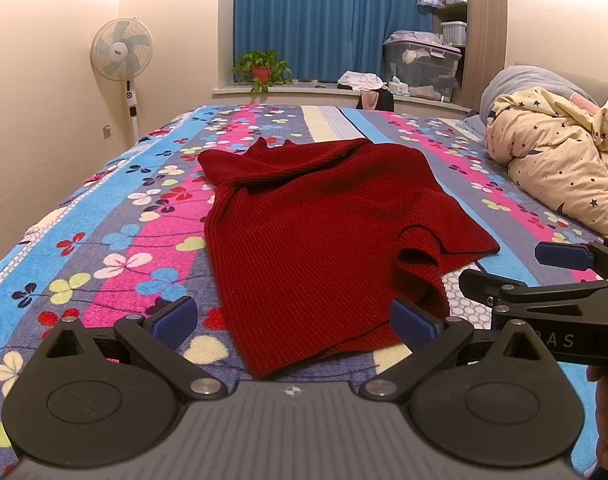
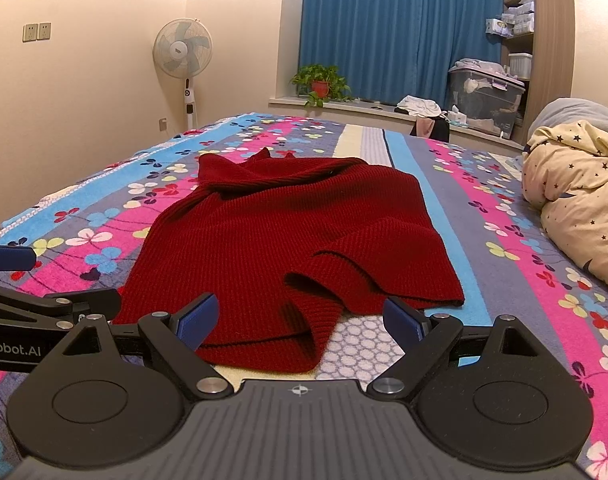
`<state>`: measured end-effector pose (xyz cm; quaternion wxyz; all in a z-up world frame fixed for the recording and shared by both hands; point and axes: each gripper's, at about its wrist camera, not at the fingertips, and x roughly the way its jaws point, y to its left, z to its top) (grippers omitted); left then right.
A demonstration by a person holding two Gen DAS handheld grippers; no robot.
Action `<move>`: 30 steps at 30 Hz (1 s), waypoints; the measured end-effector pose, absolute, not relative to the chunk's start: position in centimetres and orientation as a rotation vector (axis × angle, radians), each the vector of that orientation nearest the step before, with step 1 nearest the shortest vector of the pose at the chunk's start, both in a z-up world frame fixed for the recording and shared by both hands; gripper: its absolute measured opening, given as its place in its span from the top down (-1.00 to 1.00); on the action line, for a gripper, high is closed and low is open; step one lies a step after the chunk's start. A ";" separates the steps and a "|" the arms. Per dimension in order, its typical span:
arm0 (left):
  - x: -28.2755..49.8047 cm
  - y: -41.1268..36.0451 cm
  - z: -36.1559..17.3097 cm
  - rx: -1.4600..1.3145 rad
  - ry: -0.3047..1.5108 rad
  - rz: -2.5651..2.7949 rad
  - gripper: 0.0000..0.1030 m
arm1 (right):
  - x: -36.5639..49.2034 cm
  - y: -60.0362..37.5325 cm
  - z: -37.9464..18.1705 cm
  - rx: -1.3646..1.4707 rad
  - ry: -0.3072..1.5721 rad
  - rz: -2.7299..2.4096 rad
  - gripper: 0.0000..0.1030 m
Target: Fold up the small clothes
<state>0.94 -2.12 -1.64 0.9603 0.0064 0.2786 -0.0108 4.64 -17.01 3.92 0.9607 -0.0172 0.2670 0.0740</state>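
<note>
A dark red knitted garment [image 1: 304,224] lies spread on a flower-patterned bedspread [image 1: 104,240] as the left gripper [image 1: 294,320] and right gripper [image 2: 300,320] hover at its near hem, both with fingers apart and empty.

left wrist: low, near bed [image 1: 104,216] | right wrist: alongside | shared: sweater [image 1: 304,232]
</note>
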 end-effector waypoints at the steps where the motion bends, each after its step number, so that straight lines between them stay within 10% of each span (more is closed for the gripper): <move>1: 0.9 -2.1 -1.6 0.012 0.564 -0.021 -0.99 | 4.6 -17.0 3.9 -0.036 0.541 0.150 -0.75; 30: 1.1 -1.9 -1.7 0.003 0.566 -0.017 -0.99 | 4.5 -16.6 3.9 -0.071 0.537 0.150 -0.71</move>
